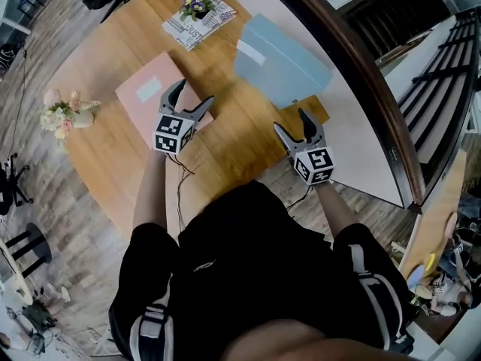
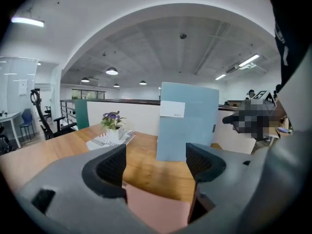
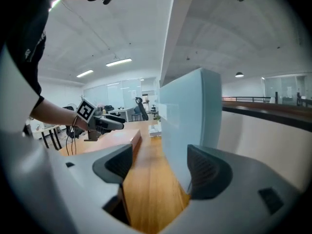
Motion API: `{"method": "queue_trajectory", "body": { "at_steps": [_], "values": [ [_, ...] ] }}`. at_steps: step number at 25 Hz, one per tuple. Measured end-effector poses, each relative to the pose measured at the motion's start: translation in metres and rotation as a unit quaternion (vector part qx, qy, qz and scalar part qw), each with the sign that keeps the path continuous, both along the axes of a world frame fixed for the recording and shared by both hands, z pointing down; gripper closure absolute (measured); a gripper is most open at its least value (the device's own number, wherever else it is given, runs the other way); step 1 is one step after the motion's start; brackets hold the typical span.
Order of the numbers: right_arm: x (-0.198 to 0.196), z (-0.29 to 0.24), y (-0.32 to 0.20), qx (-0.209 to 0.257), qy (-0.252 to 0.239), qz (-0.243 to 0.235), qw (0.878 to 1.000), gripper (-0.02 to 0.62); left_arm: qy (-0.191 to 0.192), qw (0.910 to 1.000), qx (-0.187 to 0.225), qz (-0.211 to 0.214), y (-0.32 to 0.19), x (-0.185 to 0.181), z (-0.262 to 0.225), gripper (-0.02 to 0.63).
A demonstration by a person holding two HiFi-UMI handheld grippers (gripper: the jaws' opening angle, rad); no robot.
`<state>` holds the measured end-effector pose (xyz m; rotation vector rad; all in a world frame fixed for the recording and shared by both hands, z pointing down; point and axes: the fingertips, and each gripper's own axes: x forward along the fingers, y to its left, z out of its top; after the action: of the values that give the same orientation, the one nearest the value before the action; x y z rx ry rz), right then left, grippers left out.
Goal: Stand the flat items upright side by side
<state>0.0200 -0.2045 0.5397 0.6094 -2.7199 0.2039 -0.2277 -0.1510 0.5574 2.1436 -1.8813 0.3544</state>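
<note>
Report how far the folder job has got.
Done: the blue folder stands upright by the white partition; the right gripper is open beside it. In hand: the left gripper, open, straddles an edge of the flat pink folder. Left: stand the pink folder upright beside the blue one.

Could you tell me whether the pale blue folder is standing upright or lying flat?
Upright: the pale blue rectangular folder stands on its lower edge on the wooden table.

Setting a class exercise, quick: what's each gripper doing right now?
Left gripper: open, pink folder edge between its jaws, unclamped.
Right gripper: open, empty, beside the upright blue folder.
</note>
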Motion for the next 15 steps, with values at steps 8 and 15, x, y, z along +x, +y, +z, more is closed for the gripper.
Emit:
{"method": "queue_trajectory", "body": {
  "at_steps": [8, 15],
  "values": [
    [-0.101, 0.003, 0.052, -0.03, -0.015, -0.123, 0.992, 0.252, 0.039, 0.9887, -0.036, -0.14, 0.076, -0.031, 0.023, 0.213],
    [-0.175, 0.06, 0.093, -0.117, 0.03, -0.2, 0.972, 0.253, 0.104, 0.9423, -0.077, -0.309, 0.167, -0.071, 0.062, 0.213]
  ]
}}
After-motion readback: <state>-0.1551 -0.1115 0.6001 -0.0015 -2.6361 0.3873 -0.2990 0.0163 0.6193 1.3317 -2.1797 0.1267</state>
